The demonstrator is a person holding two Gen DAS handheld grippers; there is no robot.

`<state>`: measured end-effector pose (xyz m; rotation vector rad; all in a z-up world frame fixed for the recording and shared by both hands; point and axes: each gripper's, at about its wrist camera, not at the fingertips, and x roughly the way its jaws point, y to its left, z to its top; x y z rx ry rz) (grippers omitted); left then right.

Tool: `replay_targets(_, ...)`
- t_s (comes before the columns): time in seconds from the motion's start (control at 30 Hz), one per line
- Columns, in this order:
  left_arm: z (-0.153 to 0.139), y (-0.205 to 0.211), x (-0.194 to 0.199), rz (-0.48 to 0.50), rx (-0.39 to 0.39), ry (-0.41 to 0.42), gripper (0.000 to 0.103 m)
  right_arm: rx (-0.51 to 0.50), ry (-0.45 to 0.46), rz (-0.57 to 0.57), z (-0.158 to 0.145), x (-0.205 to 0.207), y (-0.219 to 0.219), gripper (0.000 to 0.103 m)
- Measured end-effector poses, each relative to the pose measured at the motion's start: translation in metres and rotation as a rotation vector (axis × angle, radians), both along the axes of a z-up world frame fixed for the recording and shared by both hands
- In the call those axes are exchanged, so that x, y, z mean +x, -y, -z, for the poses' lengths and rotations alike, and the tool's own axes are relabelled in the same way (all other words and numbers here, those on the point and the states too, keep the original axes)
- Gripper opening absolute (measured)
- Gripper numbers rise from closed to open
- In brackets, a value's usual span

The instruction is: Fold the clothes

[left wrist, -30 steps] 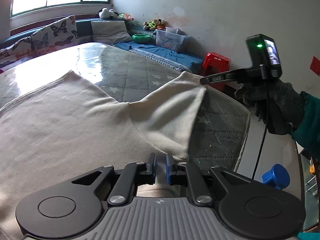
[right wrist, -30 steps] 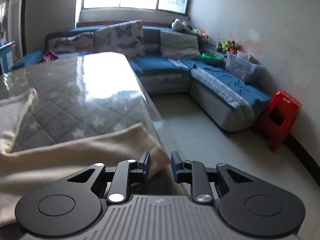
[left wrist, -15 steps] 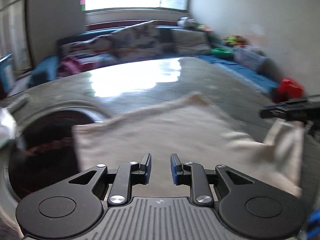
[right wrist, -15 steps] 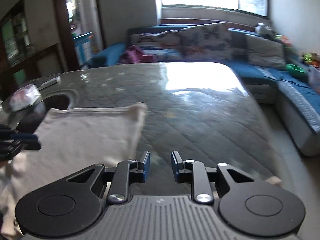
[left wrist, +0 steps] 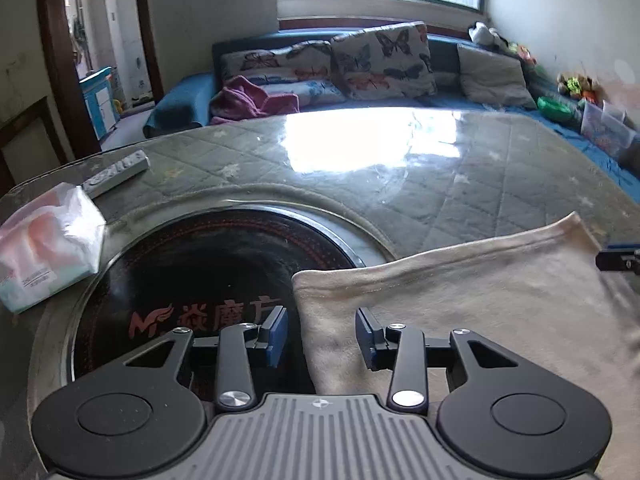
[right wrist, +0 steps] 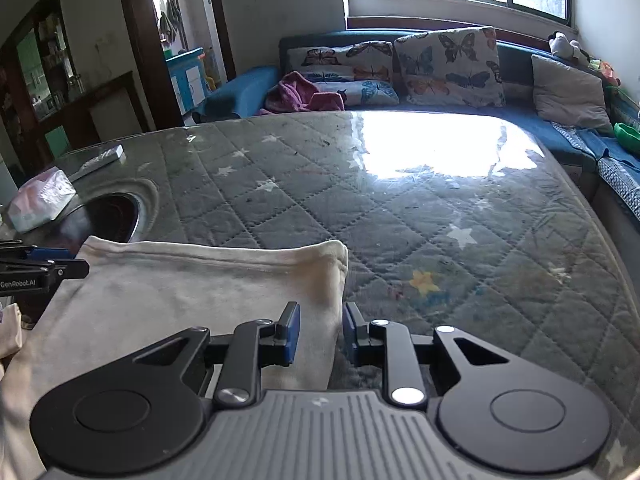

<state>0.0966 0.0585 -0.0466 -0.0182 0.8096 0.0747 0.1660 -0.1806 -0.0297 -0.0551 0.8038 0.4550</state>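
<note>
Left hand-held gripper (left wrist: pixel 321 332), right hand-held gripper (right wrist: pixel 318 332): both wide, empty, straddling cloth (right wrist: pixel 192 292) edges on counter (right wrist: pixel 440 216); we judge re-gripping between folds.

The left gripper (left wrist: pixel 321 330) is hovering with jaws parted over the left edge of the cream garment (left wrist: pixel 480 300), which is lying on the counter (left wrist: pixel 440 184), partly overlapping a round black hotplate (left wrist: pixel 192 272). A tissue pack (left wrist: pixel 44 248) is sitting at left.
</note>
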Motion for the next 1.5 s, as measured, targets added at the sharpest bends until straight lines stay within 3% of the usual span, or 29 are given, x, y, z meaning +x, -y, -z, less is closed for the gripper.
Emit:
replay_targets(0.1, 0.002, -0.004, 0.011, -0.008, 0.005, -0.001, 0.017, 0.007, -0.004, 0.0, 0.005, 0.007, -0.004, 0.023)
replay_targets(0.2, 0.002, -0.001, 0.02, 0.01, 0.007, 0.01, 0.01, -0.006, 0.009, 0.0, 0.007, 0.011, -0.007, 0.021)
replay_targets(0.23, 0.003, 0.0, 0.023, 0.016, 0.008, 0.013, 0.01, -0.014, 0.015, 0.001, 0.007, 0.013, -0.009, 0.021)
replay_targets(0.3, 0.003, 0.001, 0.029, 0.028, 0.01, 0.02, 0.009, -0.041, 0.033, 0.004, 0.007, 0.014, -0.013, 0.007)
replay_targets(0.57, 0.003, -0.004, 0.048, 0.047, -0.023, 0.027, 0.013, -0.116, 0.087, 0.038, 0.009, 0.024, -0.014, 0.007)
replay_targets(0.7, -0.011, -0.02, 0.029, 0.032, -0.024, 0.067, 0.027, -0.124, 0.108, 0.018, -0.001, 0.016, -0.013, 0.014)
replay_targets(0.93, -0.028, -0.056, -0.035, -0.038, -0.014, 0.088, 0.034, -0.117, 0.12, -0.139, -0.017, -0.035, -0.026, 0.038)
replay_targets(1.07, -0.03, -0.063, -0.085, -0.027, -0.034, 0.087, 0.038, -0.123, 0.113, -0.234, -0.019, -0.074, -0.04, 0.051)
replay_targets(1.37, -0.01, -0.022, -0.146, 0.136, 0.11, 0.067, 0.047, -0.124, 0.072, -0.318, -0.007, -0.127, -0.059, 0.06)
replay_targets(1.5, -0.001, -0.024, -0.158, 0.102, 0.175, 0.071, 0.042, -0.143, 0.07, -0.318, 0.0, -0.134, -0.063, 0.064)
